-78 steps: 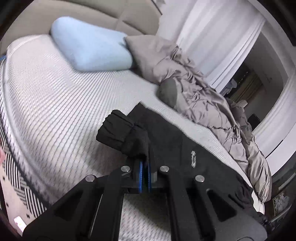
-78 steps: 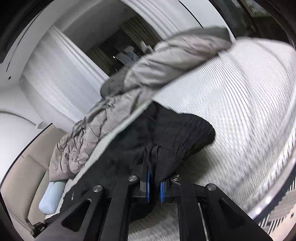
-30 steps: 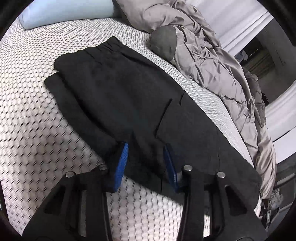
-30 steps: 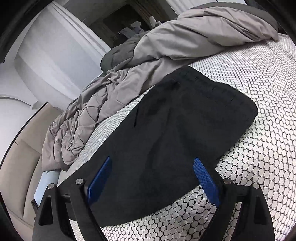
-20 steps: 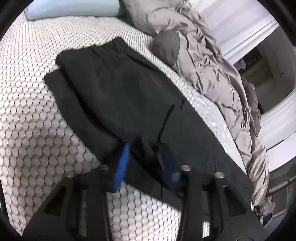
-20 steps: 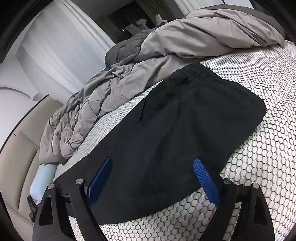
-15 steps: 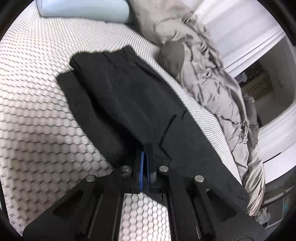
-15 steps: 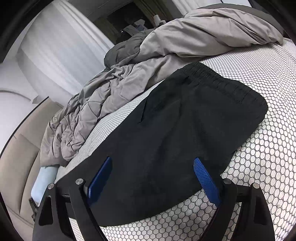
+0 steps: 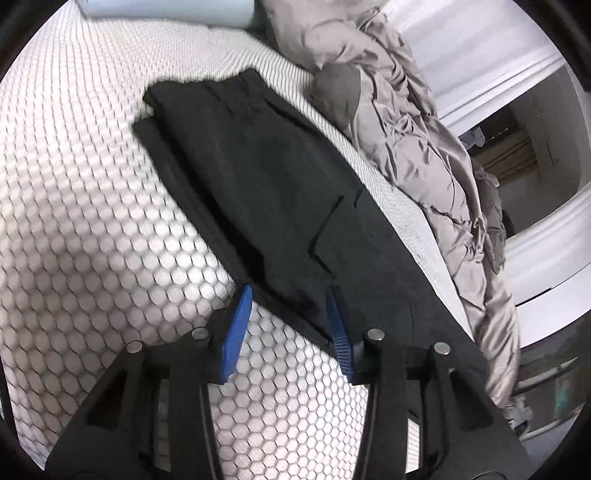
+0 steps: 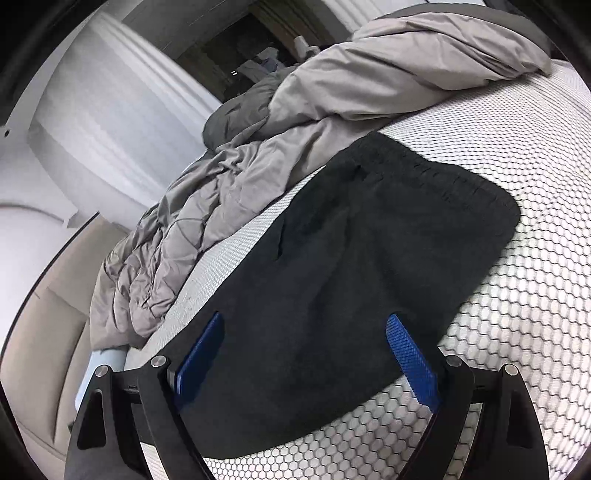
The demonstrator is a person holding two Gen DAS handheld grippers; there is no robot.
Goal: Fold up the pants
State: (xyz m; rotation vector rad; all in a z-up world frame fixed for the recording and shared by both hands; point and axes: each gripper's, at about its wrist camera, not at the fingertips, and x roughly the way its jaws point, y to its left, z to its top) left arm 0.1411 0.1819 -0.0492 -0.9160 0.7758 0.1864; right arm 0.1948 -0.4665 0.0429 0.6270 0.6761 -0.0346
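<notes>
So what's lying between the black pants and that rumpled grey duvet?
Only a bare strip of honeycomb-patterned mattress separates the pants from the duvet, clearest in the right wrist view.

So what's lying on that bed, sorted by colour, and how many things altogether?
Black: 1, the pants
Grey: 1, the duvet
Light blue: 1, the pillow
Total: 3, all on the white honeycomb-patterned bed

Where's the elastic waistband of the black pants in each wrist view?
Left wrist: not identifiable; the far end of the pants at upper centre looks like folded leg ends, too blurred to be sure.
Right wrist: waistband at upper right, gathered edge of the pants.
Shared landmark: the grey duvet bunched along the pants' far edge.
</notes>
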